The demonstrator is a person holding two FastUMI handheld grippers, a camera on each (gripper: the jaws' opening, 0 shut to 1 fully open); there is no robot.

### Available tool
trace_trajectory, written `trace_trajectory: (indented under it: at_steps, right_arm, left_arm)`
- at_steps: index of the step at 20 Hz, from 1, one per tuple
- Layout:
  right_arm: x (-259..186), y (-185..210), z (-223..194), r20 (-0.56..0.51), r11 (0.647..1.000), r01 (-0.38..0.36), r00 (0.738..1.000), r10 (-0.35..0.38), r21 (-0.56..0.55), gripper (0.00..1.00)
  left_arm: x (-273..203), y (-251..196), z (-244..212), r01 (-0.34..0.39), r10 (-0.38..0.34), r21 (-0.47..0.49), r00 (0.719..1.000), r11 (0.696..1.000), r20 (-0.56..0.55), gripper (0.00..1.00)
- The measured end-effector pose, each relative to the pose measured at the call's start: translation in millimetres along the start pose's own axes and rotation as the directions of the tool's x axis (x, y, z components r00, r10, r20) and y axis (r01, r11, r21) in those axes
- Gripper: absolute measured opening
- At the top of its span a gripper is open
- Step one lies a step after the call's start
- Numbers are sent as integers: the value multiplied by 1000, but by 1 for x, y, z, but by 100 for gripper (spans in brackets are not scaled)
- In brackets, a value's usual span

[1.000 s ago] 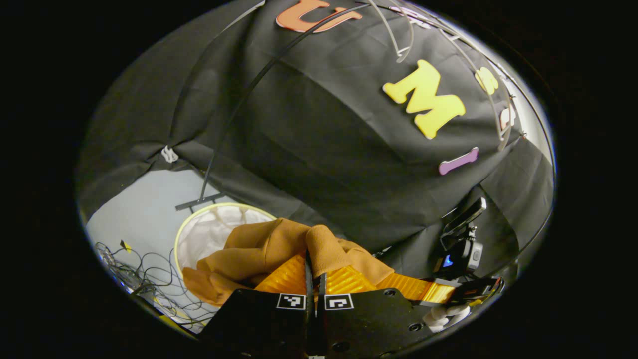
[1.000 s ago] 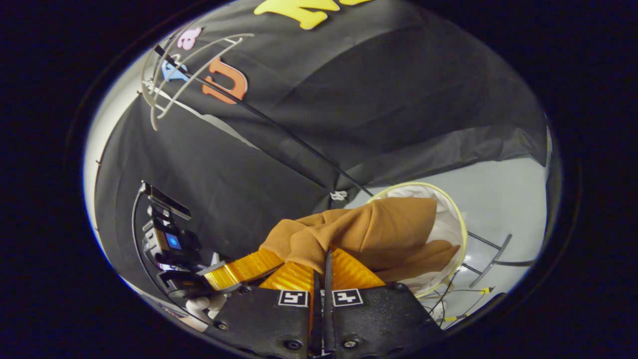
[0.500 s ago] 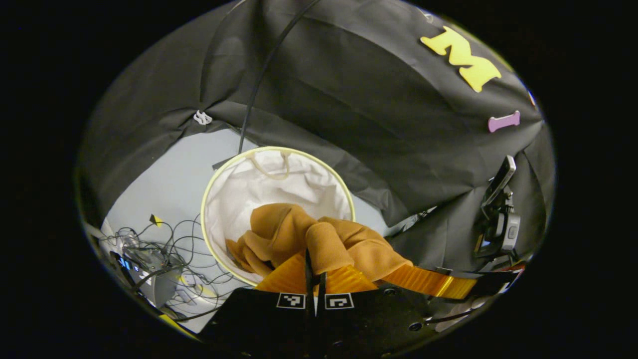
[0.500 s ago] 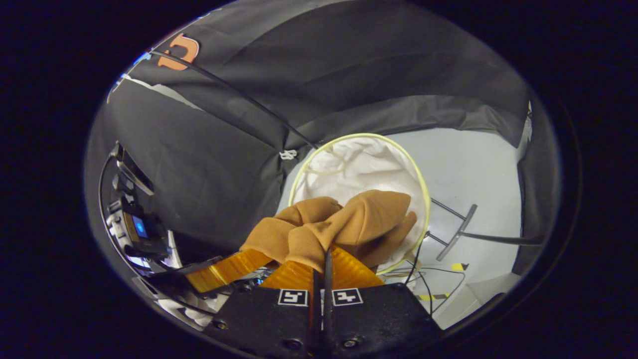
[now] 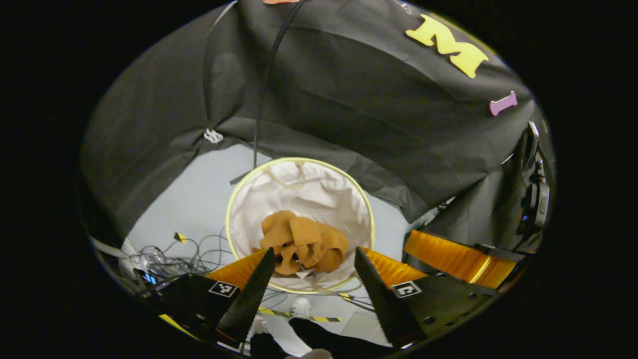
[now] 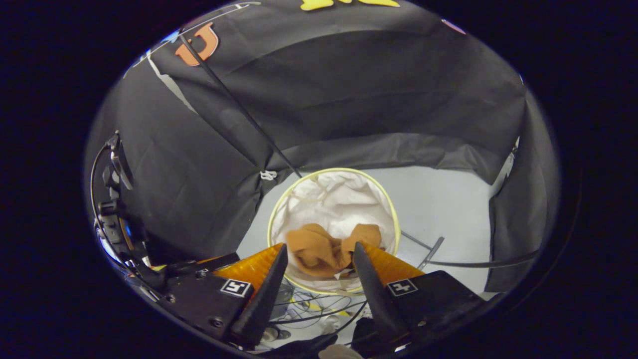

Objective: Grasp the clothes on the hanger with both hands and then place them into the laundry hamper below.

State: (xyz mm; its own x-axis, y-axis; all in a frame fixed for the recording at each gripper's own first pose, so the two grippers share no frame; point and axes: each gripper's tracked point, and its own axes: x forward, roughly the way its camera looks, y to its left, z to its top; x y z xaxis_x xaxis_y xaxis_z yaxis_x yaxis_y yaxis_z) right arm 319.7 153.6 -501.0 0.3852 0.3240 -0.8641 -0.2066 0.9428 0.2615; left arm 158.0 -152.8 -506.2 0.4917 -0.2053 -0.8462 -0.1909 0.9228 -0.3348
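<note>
Grey floor carries the round white fabric laundry hamper (image 5: 239, 209) holding the crumpled tan-brown cloth garment (image 5: 304, 242); both hand-held grippers, left (image 5: 314, 271) and right (image 6: 316, 267), gape empty above, so a careless withdrawal could snag loose cables (image 5: 199, 249) nearby.

Brown clothes (image 5: 303, 243) lie crumpled inside the white hamper (image 5: 239, 209).

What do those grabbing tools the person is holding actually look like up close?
Each hand-held gripper, left and right, has a dark body with visible screws, two tapering wedge-shaped fingers, and a small square black-and-white coded marker on each side. In the right gripper view a cable loops beside the other unit.
</note>
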Motion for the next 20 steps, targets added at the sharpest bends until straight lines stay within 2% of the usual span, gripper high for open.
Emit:
trace_trajectory:
  at_steps: [1,2,6,12,16,20]
  right_arm:
    - [4,-3,-5,4,1000,15,1000,-15,-18,88]
    - [2,-3,-8,17,999,25,1000,-25,-29,87]
    - [-11,2,-11,67,998,64,996,-61,-31,88]
    - [-71,16,-8,206,989,133,972,-116,-70,88]
    - [-129,35,8,348,985,162,928,-131,-60,88]
    - [-208,66,20,487,986,160,865,-121,-39,88]
  left_arm:
    - [-5,3,2,-6,6,16,1000,1000,7,100]
    - [-9,5,4,-11,10,29,1000,1000,15,95]
    - [-29,7,13,-12,8,68,998,998,66,95]
    - [-89,15,29,-19,-17,196,984,981,179,95]
    - [-159,16,45,-11,-68,267,957,964,283,95]
    - [-232,14,66,-1,-134,315,904,949,405,94]
